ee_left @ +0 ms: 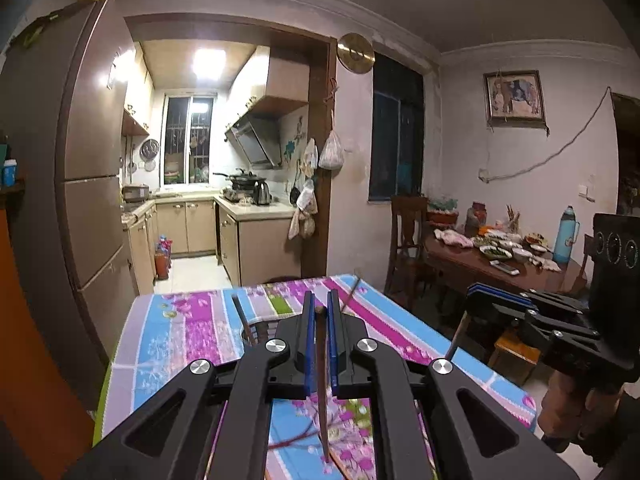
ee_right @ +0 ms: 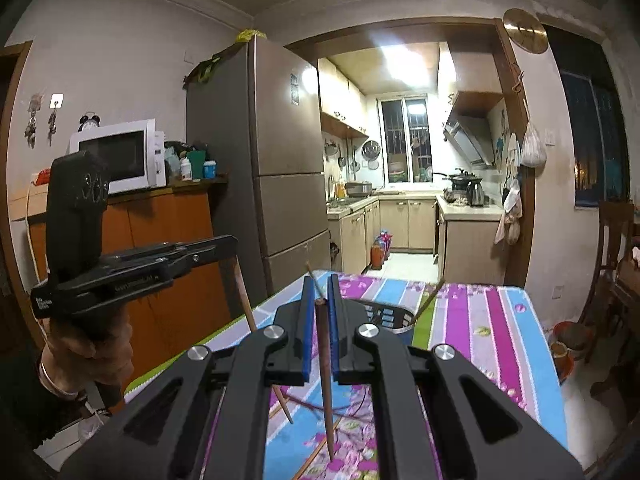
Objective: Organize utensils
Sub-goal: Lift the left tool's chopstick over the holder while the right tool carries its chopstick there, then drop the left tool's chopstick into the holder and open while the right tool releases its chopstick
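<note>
Both grippers hang above the table (ee_left: 168,344), which is draped in a striped, flowered cloth of pink, blue and green. The left gripper (ee_left: 321,312) has its blue pads pressed together on a dark brown chopstick (ee_left: 322,380) that hangs nearly upright, point down, over the near part of the table. The right gripper (ee_right: 321,300) pinches a second chopstick (ee_right: 326,380) the same way, tip down above the cloth. Toward the table's far end stands a black slotted utensil holder (ee_right: 390,318), with other chopsticks (ee_right: 430,300) leaning out of it. Another chopstick (ee_right: 316,452) lies flat on the near part of the cloth.
</note>
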Demonstrator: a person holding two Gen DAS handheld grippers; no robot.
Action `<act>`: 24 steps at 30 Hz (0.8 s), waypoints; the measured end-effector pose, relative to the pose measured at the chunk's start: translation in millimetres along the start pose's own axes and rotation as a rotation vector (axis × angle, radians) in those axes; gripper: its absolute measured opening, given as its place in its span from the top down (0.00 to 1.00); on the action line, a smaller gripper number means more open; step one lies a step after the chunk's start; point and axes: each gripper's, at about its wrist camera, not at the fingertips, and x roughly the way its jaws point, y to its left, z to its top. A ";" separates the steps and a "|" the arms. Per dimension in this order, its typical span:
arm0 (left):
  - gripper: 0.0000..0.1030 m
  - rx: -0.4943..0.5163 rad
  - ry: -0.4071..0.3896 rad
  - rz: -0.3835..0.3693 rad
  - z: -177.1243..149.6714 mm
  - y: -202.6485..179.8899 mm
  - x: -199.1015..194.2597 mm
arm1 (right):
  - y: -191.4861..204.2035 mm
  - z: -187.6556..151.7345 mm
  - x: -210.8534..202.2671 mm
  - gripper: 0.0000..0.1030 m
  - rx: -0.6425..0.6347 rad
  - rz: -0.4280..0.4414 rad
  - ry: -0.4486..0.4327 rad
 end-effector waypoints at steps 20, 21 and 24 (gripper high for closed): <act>0.93 0.006 -0.275 0.154 105.8 24.0 85.5 | -38.8 98.0 86.4 0.95 -0.046 -0.104 -0.163; 0.93 0.007 -0.277 0.166 107.8 25.4 96.5 | -42.4 100.7 94.3 0.95 -0.043 -0.109 -0.169; 0.93 0.043 -0.275 0.208 107.3 23.7 120.6 | -49.5 103.9 112.7 0.95 -0.047 -0.132 -0.188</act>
